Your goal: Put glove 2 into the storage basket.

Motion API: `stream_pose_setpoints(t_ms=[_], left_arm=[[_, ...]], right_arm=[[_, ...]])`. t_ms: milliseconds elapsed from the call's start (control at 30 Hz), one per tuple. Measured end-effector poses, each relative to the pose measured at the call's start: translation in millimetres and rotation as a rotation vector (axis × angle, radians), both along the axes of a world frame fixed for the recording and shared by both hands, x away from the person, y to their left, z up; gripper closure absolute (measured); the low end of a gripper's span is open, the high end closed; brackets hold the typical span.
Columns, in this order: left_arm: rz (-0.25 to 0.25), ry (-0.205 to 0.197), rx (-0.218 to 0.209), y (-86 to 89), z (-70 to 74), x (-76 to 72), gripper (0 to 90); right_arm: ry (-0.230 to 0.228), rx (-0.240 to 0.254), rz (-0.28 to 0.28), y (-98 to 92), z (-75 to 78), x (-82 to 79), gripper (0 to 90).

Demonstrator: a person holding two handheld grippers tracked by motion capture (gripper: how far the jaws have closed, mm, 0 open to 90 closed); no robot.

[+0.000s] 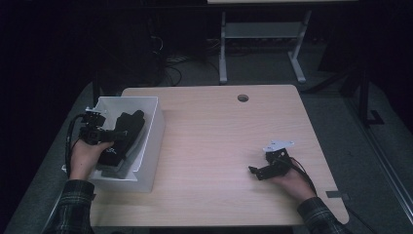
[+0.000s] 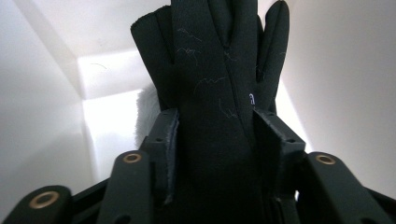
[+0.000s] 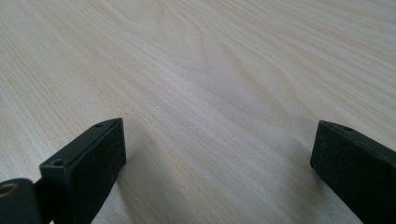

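Between my left gripper's (image 2: 217,140) two black jaws runs a black fabric glove (image 2: 219,84), its fingers pointing away from me toward the far corner of the white open-topped box (image 2: 42,93). The jaws stand about half apart, flanking the glove's palm, and I cannot tell whether the pads press the cloth or only lie against it. A pale fluffy edge shows beside the glove, too little of it to name.

From above, the glove (image 1: 124,131) lies inside the box (image 1: 153,141), which sits at the left edge of the light wooden table (image 1: 219,146), and my left gripper (image 1: 104,134) is down in it. I judge this as the setting-down step: glove lowered into the box, grip being let go.

Next I need to part the jaws fully, then lift straight up so the cloth does not snag and drag out over the wall.

My right gripper (image 1: 258,171) rests low on bare wood, well apart from the box, jaws wide and empty.
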State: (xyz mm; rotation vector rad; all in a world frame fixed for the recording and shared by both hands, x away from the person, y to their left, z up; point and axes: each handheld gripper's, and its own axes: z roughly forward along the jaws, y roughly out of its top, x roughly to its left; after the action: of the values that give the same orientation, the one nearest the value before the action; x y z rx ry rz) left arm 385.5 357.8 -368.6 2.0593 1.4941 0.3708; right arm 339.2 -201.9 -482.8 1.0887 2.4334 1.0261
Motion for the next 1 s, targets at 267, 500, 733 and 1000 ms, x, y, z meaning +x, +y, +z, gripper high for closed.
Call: stream_pose_setpoints(t_ms=[267, 500, 733, 1000], left_arm=[[0.033, -0.020, 0.029, -1.6, 2.0, 0.6, 37.9], [0.046, -0.064, 0.034, -0.4, 7.9, -0.4, 27.3], [0.038, -0.091, 0.033, -3.5, 15.7, 0.0, 23.8], [-0.033, -0.129, 0.004, -23.8, 29.0, -2.0, 23.7]], right_arm=[[0.002, 0.000, 0.001, 0.1, 0.1, -0.2, 3.2], [0.001, 0.000, 0.002, 0.0, 0.0, -0.1, 3.2], [0.001, 0.000, 0.001, 0.1, 0.1, -0.2, 3.2], [0.001, 0.000, 0.001, 0.1, 0.0, -0.2, 3.1]])
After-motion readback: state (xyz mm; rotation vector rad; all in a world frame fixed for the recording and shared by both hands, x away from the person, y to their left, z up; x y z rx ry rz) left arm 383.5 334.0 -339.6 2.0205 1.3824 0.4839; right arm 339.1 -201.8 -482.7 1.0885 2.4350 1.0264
